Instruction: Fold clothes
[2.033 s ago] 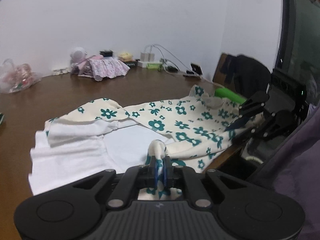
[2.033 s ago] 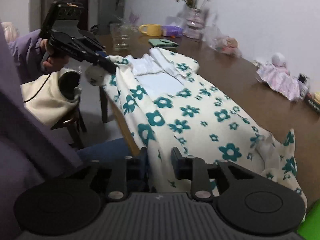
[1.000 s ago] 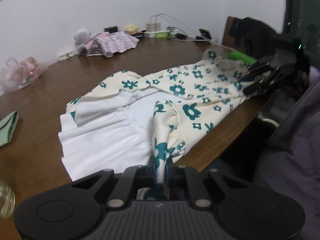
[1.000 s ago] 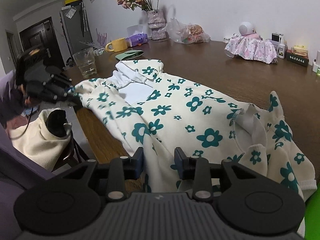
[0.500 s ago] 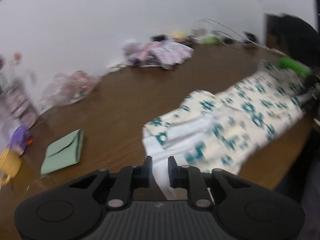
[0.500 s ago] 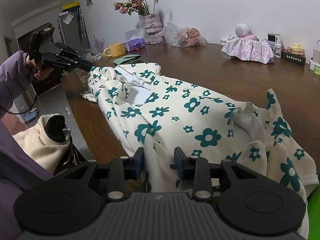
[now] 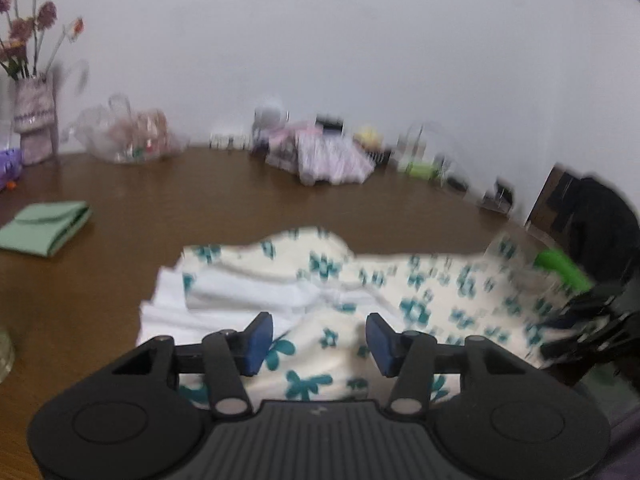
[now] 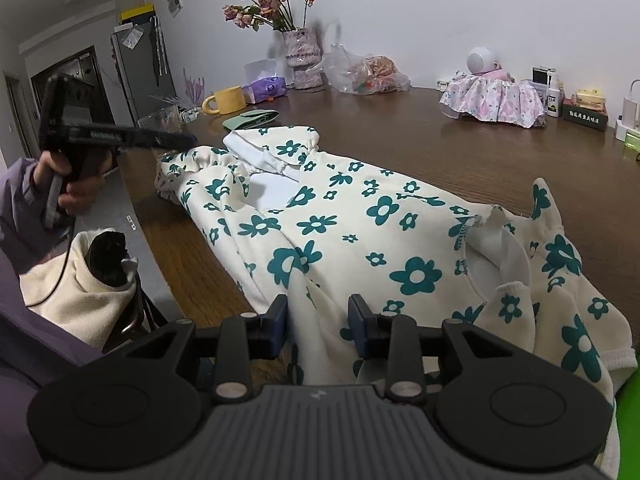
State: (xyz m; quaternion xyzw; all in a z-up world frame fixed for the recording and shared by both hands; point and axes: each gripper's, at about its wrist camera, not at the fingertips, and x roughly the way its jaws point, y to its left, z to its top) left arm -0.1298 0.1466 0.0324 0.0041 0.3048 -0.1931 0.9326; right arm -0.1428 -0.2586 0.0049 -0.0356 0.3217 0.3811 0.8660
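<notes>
Table [image 8: 460, 152] of dark wood carries the cream garment [image 8: 360, 220] with teal flowers, spread along its near edge and drooping over it. Right gripper [image 8: 318, 326] pinches a hanging fold of it. Left gripper [image 7: 318, 340] is opening, pads apart above the cloth, gripping nothing.

Each camera sits just behind its own fingers, tilted down over the table [image 8: 420, 148]. Both share the floral garment [image 7: 420, 292] [image 8: 360, 220] ahead of their fingers, seen from opposite ends.
</notes>
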